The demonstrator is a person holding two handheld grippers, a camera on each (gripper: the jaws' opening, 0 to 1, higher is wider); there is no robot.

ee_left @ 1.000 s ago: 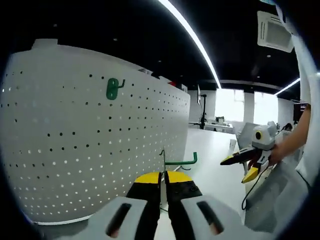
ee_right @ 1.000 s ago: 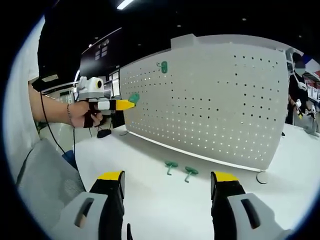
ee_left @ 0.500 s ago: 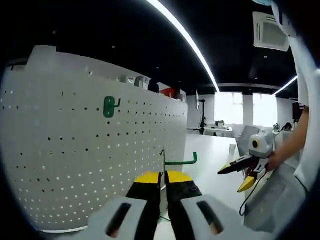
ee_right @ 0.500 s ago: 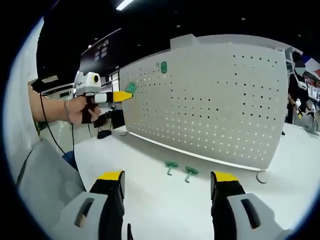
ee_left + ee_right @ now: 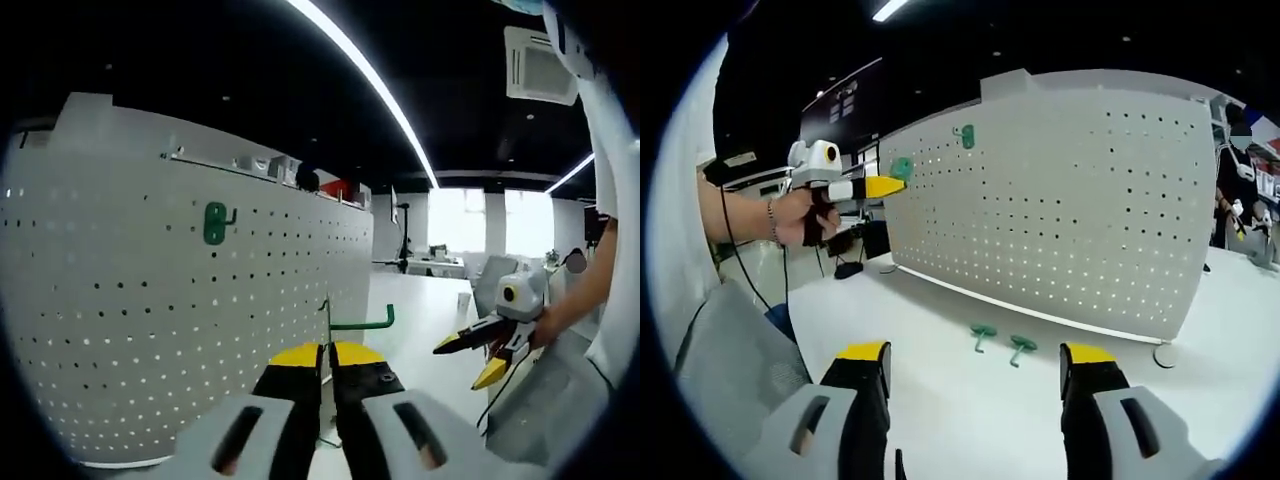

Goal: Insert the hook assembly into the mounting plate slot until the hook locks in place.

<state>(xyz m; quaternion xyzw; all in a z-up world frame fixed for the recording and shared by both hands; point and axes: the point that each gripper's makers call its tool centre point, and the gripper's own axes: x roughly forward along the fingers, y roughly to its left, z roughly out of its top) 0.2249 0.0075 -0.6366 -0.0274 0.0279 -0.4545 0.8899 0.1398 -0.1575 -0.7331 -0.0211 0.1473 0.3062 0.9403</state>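
The left gripper (image 5: 902, 181) is clamping a green hook (image 5: 362, 322) beside the pegboard (image 5: 1070, 210); the right gripper (image 5: 975, 375) is gaping wide, holding nothing.

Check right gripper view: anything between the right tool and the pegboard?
Yes. In the right gripper view, two loose green hooks lie on the white table between the open right tool and the pegboard; otherwise bare tabletop.

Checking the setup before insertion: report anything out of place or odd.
Two green hooks lie loose on the white table in front of the pegboard, not mounted. One hook already hangs on it. Nothing looks damaged or spilled.
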